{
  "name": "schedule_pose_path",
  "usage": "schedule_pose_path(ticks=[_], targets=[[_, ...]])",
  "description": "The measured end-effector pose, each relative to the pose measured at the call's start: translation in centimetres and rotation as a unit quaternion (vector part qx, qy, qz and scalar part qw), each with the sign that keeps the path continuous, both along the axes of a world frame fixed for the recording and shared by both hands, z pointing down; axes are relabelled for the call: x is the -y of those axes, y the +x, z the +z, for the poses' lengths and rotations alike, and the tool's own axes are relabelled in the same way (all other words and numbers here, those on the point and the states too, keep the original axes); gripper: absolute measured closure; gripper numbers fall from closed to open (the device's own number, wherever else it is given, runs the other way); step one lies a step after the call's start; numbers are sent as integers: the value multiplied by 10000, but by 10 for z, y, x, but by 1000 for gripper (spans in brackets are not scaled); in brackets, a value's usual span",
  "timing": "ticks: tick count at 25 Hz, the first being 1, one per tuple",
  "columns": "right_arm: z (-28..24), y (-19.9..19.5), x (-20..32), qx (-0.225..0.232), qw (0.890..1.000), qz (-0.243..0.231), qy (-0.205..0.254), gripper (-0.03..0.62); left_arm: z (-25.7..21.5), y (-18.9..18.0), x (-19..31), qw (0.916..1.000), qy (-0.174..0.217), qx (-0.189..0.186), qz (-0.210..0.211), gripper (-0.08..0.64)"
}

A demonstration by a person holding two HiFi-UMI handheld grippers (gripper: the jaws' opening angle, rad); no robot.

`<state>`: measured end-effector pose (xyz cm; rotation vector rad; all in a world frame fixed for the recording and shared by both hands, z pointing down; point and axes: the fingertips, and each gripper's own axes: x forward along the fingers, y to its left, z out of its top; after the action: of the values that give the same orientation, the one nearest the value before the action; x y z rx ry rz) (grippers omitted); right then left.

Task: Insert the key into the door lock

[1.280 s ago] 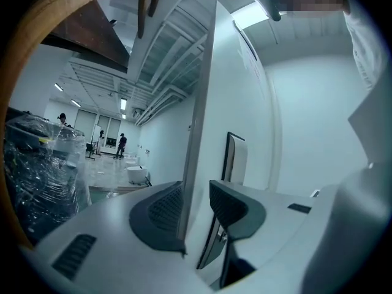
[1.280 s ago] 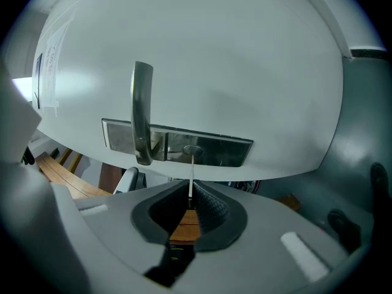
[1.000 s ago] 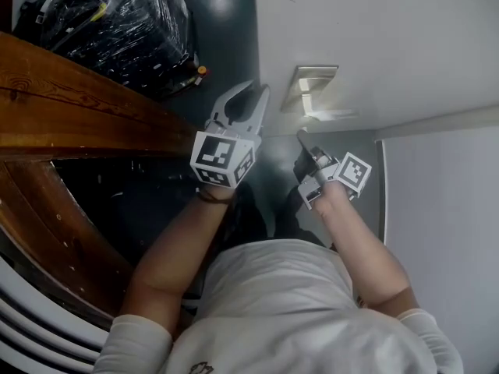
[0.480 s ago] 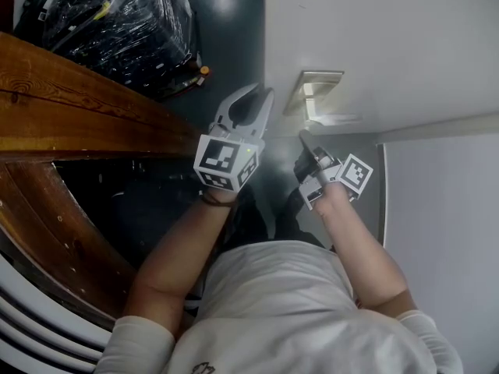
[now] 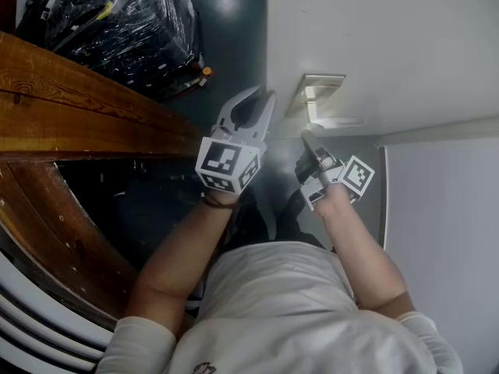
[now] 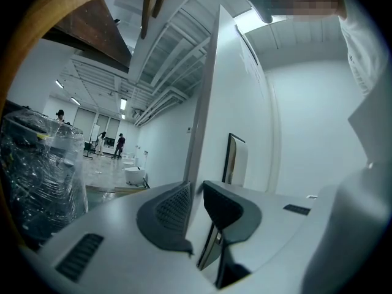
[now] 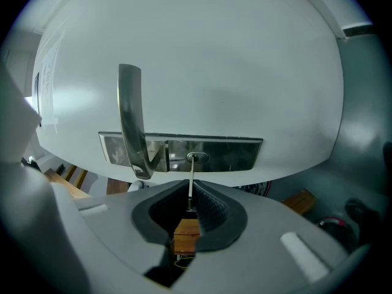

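Observation:
The white door (image 5: 374,45) carries a metal lock plate (image 7: 233,155) with a lever handle (image 7: 130,115) and a round keyhole (image 7: 195,158). My right gripper (image 7: 191,196) is shut on a thin key (image 7: 192,185). The key's blade points straight at the keyhole and its tip is at the opening; how deep it sits I cannot tell. In the head view the right gripper (image 5: 308,140) is just below the lock plate (image 5: 321,92). My left gripper (image 5: 251,107) is shut on the door's free edge (image 6: 208,103), one pad on each face.
A wooden counter (image 5: 78,100) runs along the left. Beyond it stands a black load wrapped in plastic film (image 5: 117,22), which also shows in the left gripper view (image 6: 37,170). The floor (image 5: 234,22) is dark. Far off, people (image 6: 119,143) stand in a bright hall.

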<state>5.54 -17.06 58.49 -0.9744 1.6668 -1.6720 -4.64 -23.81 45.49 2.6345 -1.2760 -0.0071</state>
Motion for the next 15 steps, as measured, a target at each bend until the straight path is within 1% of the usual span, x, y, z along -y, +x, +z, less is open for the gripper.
schedule_pose_path(ticks=[8,13,15], targets=[[0,-1,6,131,9999,-35,35,571,-1,0,-1,10000,-32,-57,48,493],[0,-1,7,441,9990,48,110,571,-1,0,0,10000,-3,-48,16,500],[0,-2,7,439,9990,72,77,571,-1,0,0,10000,-2,-42,5,503]])
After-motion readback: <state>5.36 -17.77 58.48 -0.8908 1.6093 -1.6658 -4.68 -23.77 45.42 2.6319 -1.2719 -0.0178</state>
